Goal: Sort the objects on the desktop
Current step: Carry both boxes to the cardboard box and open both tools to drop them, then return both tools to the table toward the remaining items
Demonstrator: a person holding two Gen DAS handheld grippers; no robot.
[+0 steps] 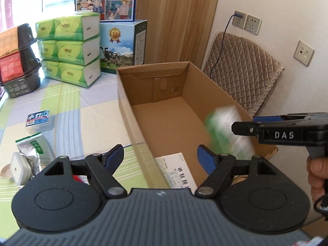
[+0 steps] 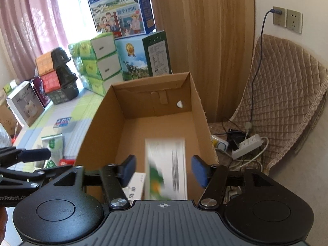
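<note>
An open cardboard box (image 1: 131, 102) (image 2: 96, 127) stands on the table. A white medicine box (image 1: 176, 174) (image 2: 135, 186) lies at its near end. A green-and-white box (image 1: 227, 131) (image 2: 166, 164) is smeared with motion blur over the carton's inside, loose between the spread fingers of my right gripper (image 2: 164, 164) (image 1: 246, 123), which is open. My left gripper (image 1: 160, 153) (image 2: 41, 163) is open and holds nothing, above the carton's near left edge. A small blue-and-white box (image 1: 39, 120) (image 2: 62, 122), a green-and-white pouch (image 1: 34, 149) (image 2: 52, 145) and a white gadget (image 1: 19, 167) lie on the table to the left.
Green tissue packs (image 1: 69, 47), milk cartons (image 1: 121, 45) and stacked black bowls (image 1: 18, 61) line the table's back. A chair with a quilted cover (image 1: 242, 69) stands right of the carton, with a power strip (image 2: 246, 145) and cables on its seat. A hand (image 1: 317, 174) holds the right gripper's handle.
</note>
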